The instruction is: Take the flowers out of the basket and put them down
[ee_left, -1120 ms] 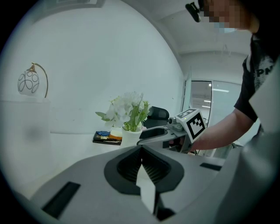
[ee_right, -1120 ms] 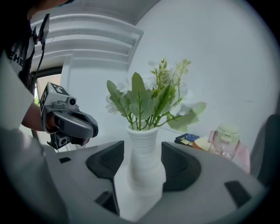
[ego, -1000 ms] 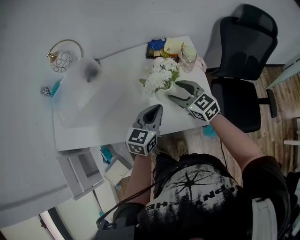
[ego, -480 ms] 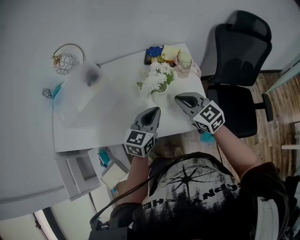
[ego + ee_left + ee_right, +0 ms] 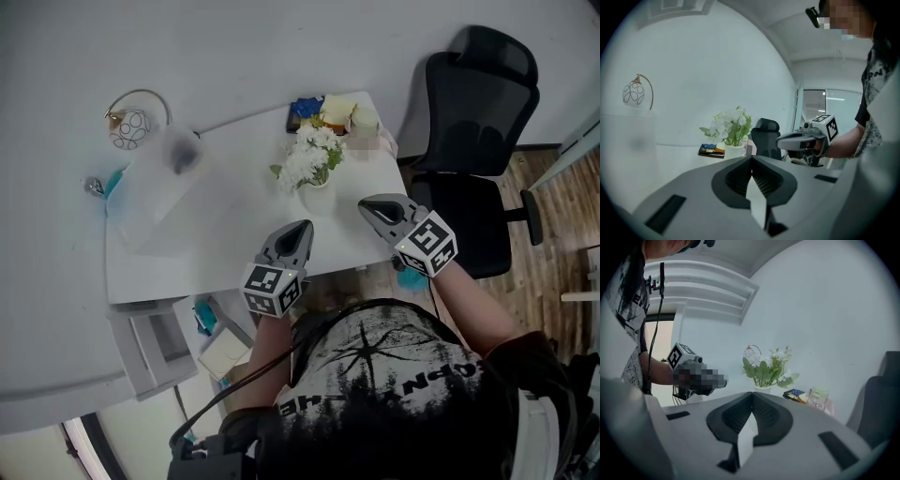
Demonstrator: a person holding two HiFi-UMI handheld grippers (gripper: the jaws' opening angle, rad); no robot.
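The flowers (image 5: 309,159) are a bunch of small white blooms with green leaves, standing upright in a little white pot (image 5: 316,197). The pot rests on the white table (image 5: 234,234), toward its far right corner.

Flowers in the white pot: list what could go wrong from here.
1. The flowers spread wider than their small white pot, which looks top-heavy; a brush from the nearby right gripper could tip it.
2. A glass jar stands just behind the pot; a push that way could knock it over.
3. The left gripper and the right are both shut and empty; approaching without opening the fingers would shove the pot.
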